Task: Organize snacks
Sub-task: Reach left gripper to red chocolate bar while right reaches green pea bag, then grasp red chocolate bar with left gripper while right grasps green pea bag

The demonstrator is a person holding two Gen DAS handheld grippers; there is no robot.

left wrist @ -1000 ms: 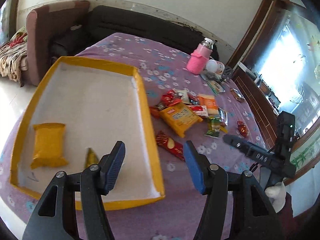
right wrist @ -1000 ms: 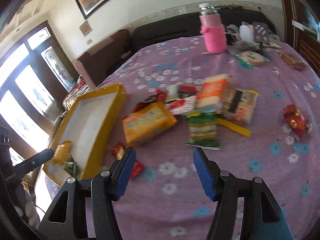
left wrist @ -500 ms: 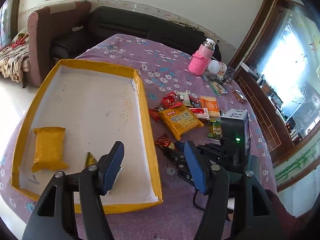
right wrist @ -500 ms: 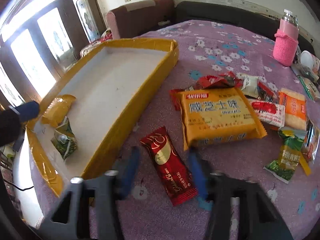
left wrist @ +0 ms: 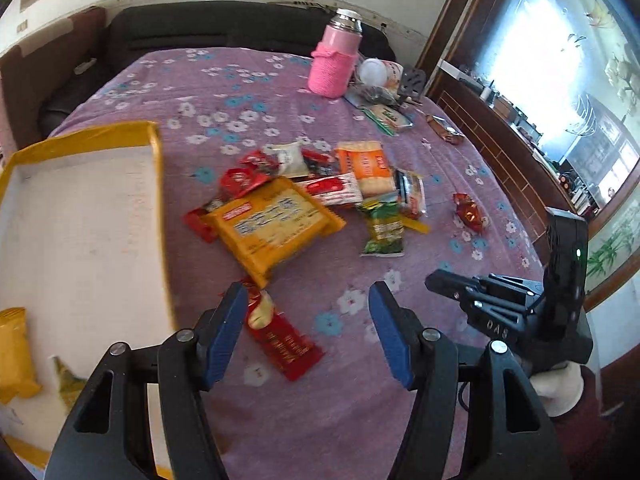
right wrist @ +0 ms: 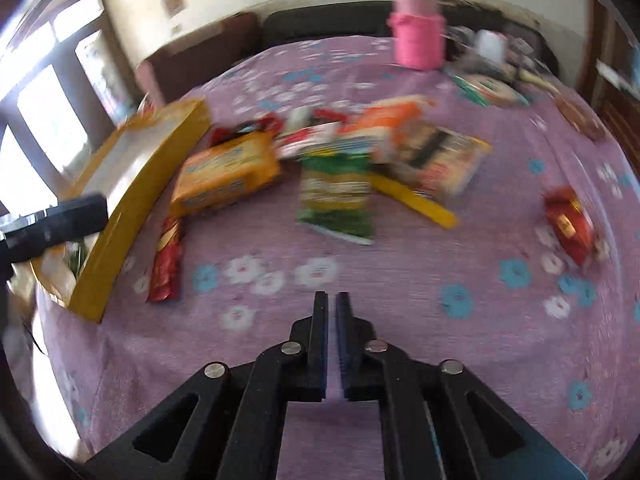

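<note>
"Two packets lay in the yellow tray (left wrist: 80,136) at the far left," said the first watcher. "A yellow packet (left wrist: 12,352) and a small green-and-yellow one (left wrist: 68,380), both at its near end. The rest of its white floor was bare."

"So sorting had barely begun. What came next?"

"Probably the red snack bar (left wrist: 280,332), on the flowered cloth just beside the tray. The left gripper (left wrist: 306,308) hung over it with its jaws apart, holding nothing, one finger above the bar's upper end."

"And what did the pick call for?"

"Shifting so the bar sat between the fingers, dropping onto it, squeezing, then carrying it over the tray's rim."

"Further right?"

"The unsorted heap: a big yellow biscuit pack (left wrist: 276,224), an orange pack (left wrist: 364,168), a green packet (left wrist: 384,232), and a red sweet (left wrist: 468,212) off by itself."

"And the right gripper (right wrist: 331,300)?"

"Its jaws had just been closing and stood clenched, with nothing between them, over bare cloth well short of the heap."
</note>
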